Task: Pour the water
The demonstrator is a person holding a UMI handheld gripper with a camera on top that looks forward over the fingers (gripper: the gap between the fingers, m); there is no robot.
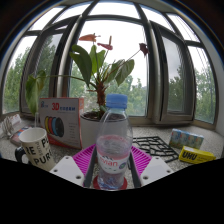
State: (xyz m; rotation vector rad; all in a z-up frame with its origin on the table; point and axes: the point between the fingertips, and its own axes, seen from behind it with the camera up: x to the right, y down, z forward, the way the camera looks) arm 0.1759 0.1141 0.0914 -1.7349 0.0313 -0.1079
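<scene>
A clear plastic water bottle point(114, 135) with a blue cap and a pink label stands upright between my fingers, close to the camera. My gripper point(112, 168) is shut on the bottle, with the dark fingers pressing its lower body from both sides. The pink pads point(86, 156) flare out left and right of it. A white mug point(35, 148) with purple letters sits to the left of the bottle, a little beyond the fingers. The bottle's base is hidden low between the fingers.
A potted plant point(100, 75) in a white pot stands behind the bottle at the window. A red and white box point(62, 120) leans to the plant's left. A black trivet point(156, 146) and a yellow box point(196, 155) lie to the right on the white sill.
</scene>
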